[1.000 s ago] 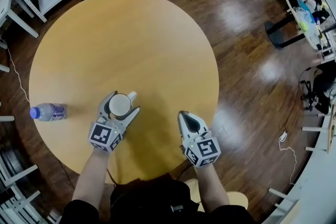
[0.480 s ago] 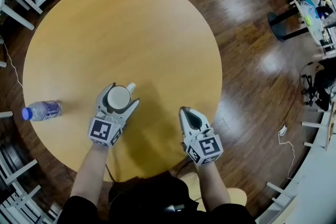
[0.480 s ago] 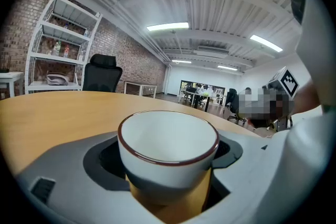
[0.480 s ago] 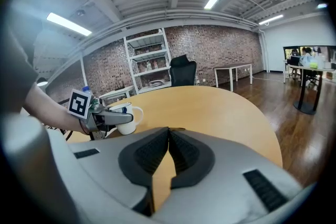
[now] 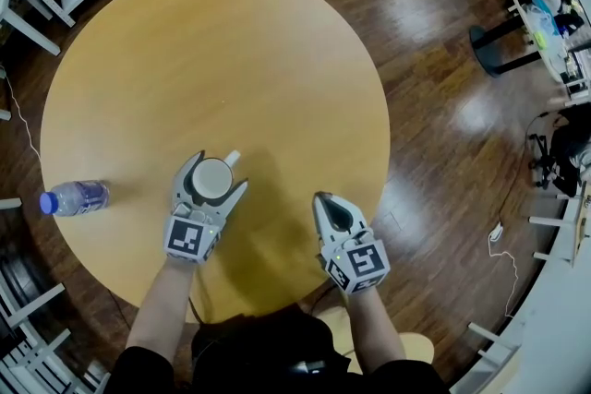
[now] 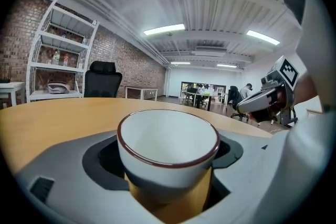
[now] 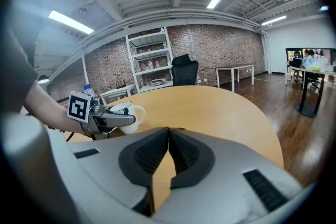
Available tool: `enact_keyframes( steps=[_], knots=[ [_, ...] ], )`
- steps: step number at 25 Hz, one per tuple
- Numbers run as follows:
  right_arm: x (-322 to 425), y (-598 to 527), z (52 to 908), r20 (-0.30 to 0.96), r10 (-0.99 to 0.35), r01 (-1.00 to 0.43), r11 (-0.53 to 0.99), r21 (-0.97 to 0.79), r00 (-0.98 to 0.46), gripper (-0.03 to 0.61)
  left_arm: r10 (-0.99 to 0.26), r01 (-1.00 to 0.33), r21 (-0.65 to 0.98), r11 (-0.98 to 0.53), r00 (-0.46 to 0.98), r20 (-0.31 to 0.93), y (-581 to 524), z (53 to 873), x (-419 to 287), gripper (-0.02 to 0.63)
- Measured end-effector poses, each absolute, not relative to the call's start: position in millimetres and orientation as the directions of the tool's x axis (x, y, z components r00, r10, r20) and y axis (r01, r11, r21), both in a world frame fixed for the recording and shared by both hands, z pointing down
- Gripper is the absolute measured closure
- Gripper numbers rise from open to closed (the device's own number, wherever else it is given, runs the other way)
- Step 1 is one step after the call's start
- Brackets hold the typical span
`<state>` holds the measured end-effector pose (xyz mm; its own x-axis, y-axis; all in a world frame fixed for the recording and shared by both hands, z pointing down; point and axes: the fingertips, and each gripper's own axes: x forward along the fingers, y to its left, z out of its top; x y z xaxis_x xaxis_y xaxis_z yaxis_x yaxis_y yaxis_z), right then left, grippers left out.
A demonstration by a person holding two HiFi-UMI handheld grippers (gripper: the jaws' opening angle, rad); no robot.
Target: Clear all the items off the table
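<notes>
My count: two claws, one table, two loose items.
I see one left claw (image 5: 218,173) and one right claw (image 5: 320,198) over a single round table (image 5: 231,51). One white mug (image 5: 211,181) sits between the left claw's jaws, one water bottle (image 5: 74,197) lies well out to that claw's left, and one black office chair (image 7: 185,70) stands far ahead of both.

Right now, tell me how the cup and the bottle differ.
The cup stands upright; the bottle lies on its side. The cup sits between the left gripper's jaws; the bottle is untouched at the table's left edge. The cup is white with a handle; the bottle is clear with a blue cap. Neither is off the table yet.
</notes>
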<state>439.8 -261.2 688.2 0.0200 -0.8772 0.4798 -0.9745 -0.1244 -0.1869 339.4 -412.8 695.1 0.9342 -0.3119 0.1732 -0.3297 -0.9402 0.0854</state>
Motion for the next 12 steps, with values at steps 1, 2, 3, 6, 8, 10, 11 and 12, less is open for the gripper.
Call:
enact_keyframes(
  steps=[1, 2, 3, 6, 8, 10, 11, 12],
  knots=[
    [439.1, -260.1, 688.7, 0.481, -0.877, -0.974, -0.128, -0.185, 0.024, 0.572, -0.309, -0.331, 0.103, -0.938, 0.933, 0.184, -412.8, 695.9, 338.3, 0.190],
    [438.3, -259.3, 688.6, 0.480, -0.877, -0.974, -0.133, -0.184, 0.029, 0.572, -0.307, -0.334, 0.121, -0.935, 0.931, 0.195, -412.7, 696.0, 336.5, 0.169],
    [437.8, -258.5, 688.2, 0.478, -0.878, -0.974, -0.137, -0.182, 0.034, 0.572, -0.308, -0.336, 0.132, -0.932, 0.930, 0.199, -412.8, 695.0, 334.3, 0.158],
    [439.8, -255.1, 683.9, 0.468, -0.882, -0.972, -0.151, -0.178, 0.051, 0.572, -0.312, -0.336, 0.116, -0.935, 0.932, 0.187, -411.6, 686.5, 329.3, 0.160],
    [439.7, -253.6, 677.0, 0.465, -0.884, -0.973, -0.155, -0.171, 0.059, 0.572, -0.307, -0.329, 0.114, -0.937, 0.935, 0.176, -408.4, 675.2, 325.7, 0.161],
    [436.0, -257.4, 665.4, 0.444, -0.894, -0.977, -0.146, -0.154, 0.063, 0.572, -0.306, -0.325, 0.109, -0.939, 0.938, 0.162, -408.4, 661.8, 319.5, 0.177],
    [432.9, -260.5, 657.5, 0.424, -0.903, -0.981, -0.137, -0.140, 0.066, 0.572, -0.307, -0.324, 0.099, -0.941, 0.939, 0.152, -409.7, 654.7, 315.6, 0.197],
    [428.8, -262.3, 648.8, 0.403, -0.913, -0.984, -0.129, -0.123, 0.069, 0.572, -0.308, -0.323, 0.090, -0.942, 0.940, 0.143, -409.9, 647.9, 310.8, 0.222]
  ],
)
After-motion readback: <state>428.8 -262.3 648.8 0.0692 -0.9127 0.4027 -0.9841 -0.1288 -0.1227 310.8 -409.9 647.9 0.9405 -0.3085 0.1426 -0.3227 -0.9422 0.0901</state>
